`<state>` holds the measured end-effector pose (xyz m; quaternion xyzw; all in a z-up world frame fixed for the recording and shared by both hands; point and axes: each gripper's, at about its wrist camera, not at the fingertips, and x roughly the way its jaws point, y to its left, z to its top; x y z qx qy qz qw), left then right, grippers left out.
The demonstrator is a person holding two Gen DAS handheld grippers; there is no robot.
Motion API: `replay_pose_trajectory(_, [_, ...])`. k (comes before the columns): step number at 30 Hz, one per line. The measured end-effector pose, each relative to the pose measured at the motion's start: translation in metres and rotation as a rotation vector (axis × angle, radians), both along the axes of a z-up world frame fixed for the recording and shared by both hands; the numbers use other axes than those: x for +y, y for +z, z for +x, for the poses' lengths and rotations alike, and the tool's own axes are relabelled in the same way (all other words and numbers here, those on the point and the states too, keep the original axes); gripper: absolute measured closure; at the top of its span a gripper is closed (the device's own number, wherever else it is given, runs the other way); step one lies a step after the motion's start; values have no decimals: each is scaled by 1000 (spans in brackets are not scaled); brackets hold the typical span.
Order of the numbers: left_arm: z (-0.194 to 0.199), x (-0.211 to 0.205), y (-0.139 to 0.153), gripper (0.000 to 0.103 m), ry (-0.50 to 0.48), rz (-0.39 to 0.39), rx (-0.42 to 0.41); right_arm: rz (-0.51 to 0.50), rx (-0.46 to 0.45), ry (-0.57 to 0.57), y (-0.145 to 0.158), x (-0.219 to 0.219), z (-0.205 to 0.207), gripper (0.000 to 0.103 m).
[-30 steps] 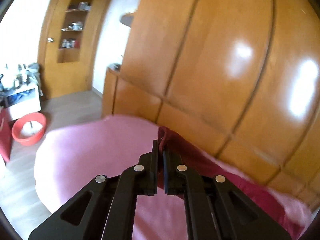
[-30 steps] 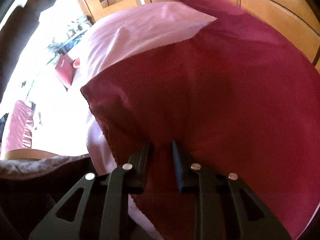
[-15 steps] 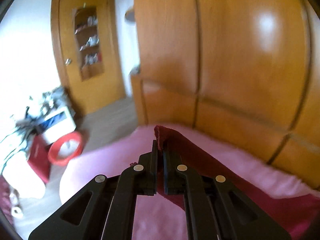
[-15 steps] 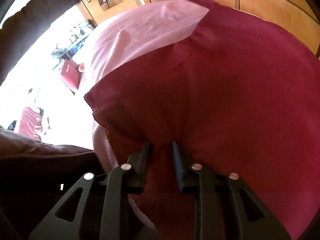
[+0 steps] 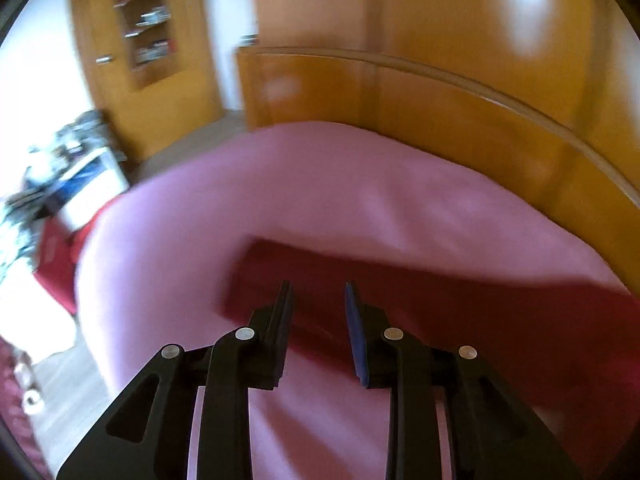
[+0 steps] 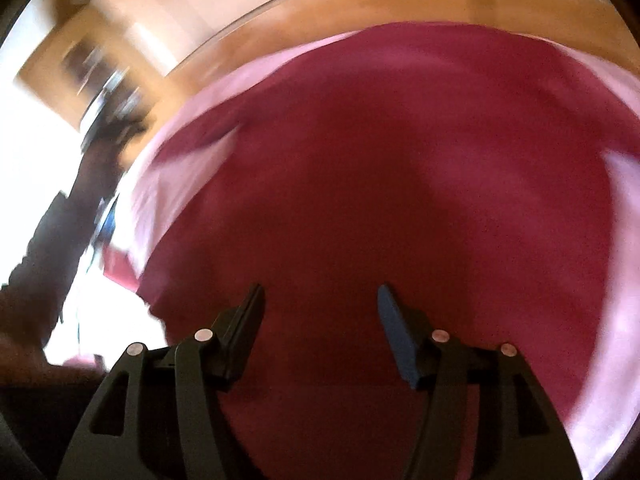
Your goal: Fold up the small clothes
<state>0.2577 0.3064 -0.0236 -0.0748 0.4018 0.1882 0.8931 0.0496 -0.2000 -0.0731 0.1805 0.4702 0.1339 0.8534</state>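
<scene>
Below our left gripper point(image 5: 316, 292) lay the dark red cloth garment point(image 5: 420, 304), spread on the soft pink bed cover point(image 5: 320, 184) in front of the glossy wooden headboard point(image 5: 460, 112). Its jaws were opening, parted a little, with nothing pinched between them; the garment's near edge showed through the gap and just ahead of the tips. Our right gripper point(image 6: 320, 296) hung over the same garment point(image 6: 400, 184), its jaws opening wider, and the cloth filled the view ahead of and beneath them without being gripped.

We judged that both hands were letting the cloth go. The risk from here was a snag: if a pad caught the fabric as we drew away, the cloth would drag and the laid layer would skew or wrinkle. Both views were blurred, so we could not tell how straight the edges sat. On so soft a cover, a careless push could also bunch the garment.
</scene>
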Motion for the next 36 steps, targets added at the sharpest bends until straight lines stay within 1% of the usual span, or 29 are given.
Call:
replay_pose_trajectory(1, [-12,-20,-3,78,-71,-22,-6,2,1,-72,2,-23,-4,46])
replay_pose_trajectory(3, [-31,-54,-6,78,-177,-41,-8,-12,-12,-277,6,-88,-20,47])
replay_pose_trajectory(4, [-45,-72,-10,78,-241,-56,-11,2,-15,-370,7,-116,-29,47])
replay_pose_trajectory(5, [-58,-89,-14,78,-300,-79,-10,41,-8,-471,5,-146,-40,48])
replay_pose_trajectory(6, [-65,-98,-16,78,-331,-99,-6,119,-4,-587,0,-183,-57,50])
replay_pose_trajectory(8, [-84,-127,-25,78,-400,-169,14,206,-17,-696,-9,-224,-76,50])
replay_pose_trajectory(10, [-93,-152,-29,78,-437,-212,33,289,-21,-784,-23,-258,-85,50])
replay_pose_trajectory(12, [-104,-171,-33,78,-461,-228,44,375,-34,-848,-38,-277,-85,50])
replay_pose_trajectory(14, [-115,-192,-36,78,-491,-255,51,407,-42,-925,-49,-291,-82,50])
replay_pose_trajectory(15, [-120,-202,-38,78,-503,-269,59,449,-56,-950,-56,-297,-78,51])
replay_pose_trajectory(18, [-131,-235,-43,78,-546,-283,89,467,-99,-975,-58,-302,-65,59])
replay_pose_trajectory(19, [-128,-239,-45,78,-557,-283,99,469,-107,-976,-57,-305,-60,64])
replay_pose_trajectory(20, [-131,-252,-48,78,-575,-278,115,459,-110,-977,-54,-308,-57,82])
replay_pose_trajectory(21, [-134,-268,-51,78,-586,-272,126,422,-124,-987,-44,-312,-55,97])
replay_pose_trajectory(23, [-135,-274,-55,78,-607,-276,145,370,-180,-990,-25,-318,-56,98])
replay_pose_trajectory(25, [-142,-284,-60,78,-635,-283,161,267,-270,-979,10,-313,-62,98])
replay_pose_trajectory(26, [-144,-288,-63,78,-650,-277,170,223,-293,-970,21,-315,-62,98])
replay_pose_trajectory(27, [-145,-294,-67,78,-657,-273,177,159,-281,-971,30,-314,-61,98])
replay_pose_trajectory(28, [-146,-296,-72,78,-666,-281,188,118,-249,-977,31,-313,-59,98])
replay_pose_trajectory(29, [-148,-298,-75,78,-671,-294,197,104,-219,-981,25,-315,-59,98])
replay_pose_trajectory(30, [-147,-298,-75,78,-673,-295,199,98,-168,-988,16,-319,-56,98])
replay_pose_trajectory(31, [-148,-298,-77,78,-674,-288,196,108,-132,-993,5,-326,-62,98])
replay_pose_trajectory(32, [-148,-298,-78,78,-675,-289,195,132,-107,-989,-4,-324,-57,97])
replay_pose_trajectory(34, [-148,-296,-79,78,-677,-305,196,238,-89,-1001,-23,-329,-60,89])
replay_pose_trajectory(35, [-147,-294,-79,78,-677,-314,197,284,-99,-1012,-30,-329,-65,63])
replay_pose_trajectory(36, [-149,-290,-78,78,-676,-320,198,332,-122,-1044,-34,-331,-72,40])
